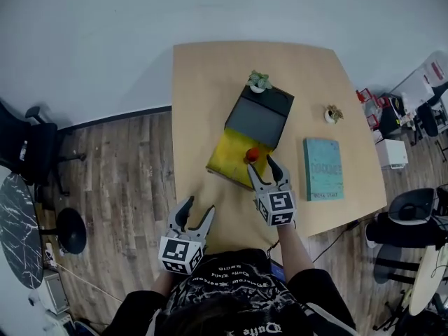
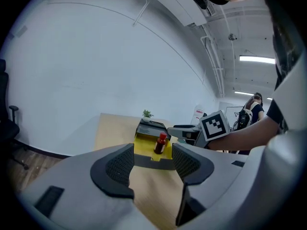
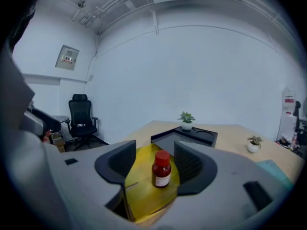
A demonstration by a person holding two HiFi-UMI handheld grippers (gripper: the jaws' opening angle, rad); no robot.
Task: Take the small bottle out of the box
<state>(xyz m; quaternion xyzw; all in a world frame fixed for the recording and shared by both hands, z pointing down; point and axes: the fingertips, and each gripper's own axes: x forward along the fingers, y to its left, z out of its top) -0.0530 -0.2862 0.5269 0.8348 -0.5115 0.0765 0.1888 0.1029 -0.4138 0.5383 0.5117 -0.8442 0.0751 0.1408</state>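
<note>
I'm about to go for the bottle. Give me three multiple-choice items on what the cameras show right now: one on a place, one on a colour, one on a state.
1. Where does the small bottle stand?
A. On the yellow floor of the open box
B. On the teal book
C. On the table beside a plant

2. What colour is the bottle's cap?
A. Blue
B. Red
C. White

3. How are the right tongs set?
A. Shut on the bottle
B. Open, jaws apart, bottle not clamped
C. Shut and empty

Answers:
1 A: the right gripper view shows it upright on the yellow surface inside the box.
2 B: the cap is red in every view.
3 B: the right gripper view shows a gap on each side of the bottle.
</note>
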